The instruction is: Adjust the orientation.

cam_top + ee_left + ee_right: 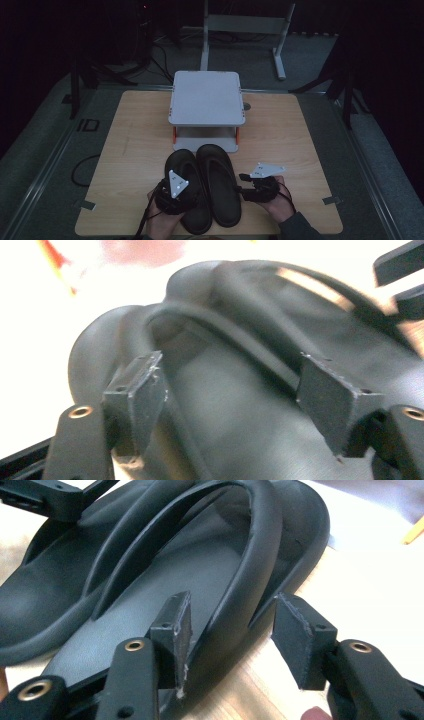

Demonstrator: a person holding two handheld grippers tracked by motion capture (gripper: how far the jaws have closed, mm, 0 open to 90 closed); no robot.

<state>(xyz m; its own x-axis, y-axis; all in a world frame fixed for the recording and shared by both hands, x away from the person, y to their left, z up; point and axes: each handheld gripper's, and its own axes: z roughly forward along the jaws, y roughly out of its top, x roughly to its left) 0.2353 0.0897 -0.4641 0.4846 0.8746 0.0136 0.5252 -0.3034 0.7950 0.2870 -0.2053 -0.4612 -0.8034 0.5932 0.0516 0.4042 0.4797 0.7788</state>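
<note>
Two black flip-flop sandals lie side by side on the wooden table, toes toward the white stand. Over the heel half of the left sandal (190,162) hovers my left gripper (186,186). In the left gripper view its jaws (235,390) stand apart above the left sandal (240,435), the strap running between them and neither pad pressing. My right gripper (241,183) comes in from the right side of the right sandal (220,185). In the right gripper view it (232,630) is open astride the raised rim of the right sandal (210,565), with a gap at the outer pad.
A white two-level stand (206,97) with orange spacers sits at the back middle of the table (135,145), just beyond the sandal toes. A dark cable (80,170) loops off the table's left edge. A metal frame (277,45) stands on the floor behind.
</note>
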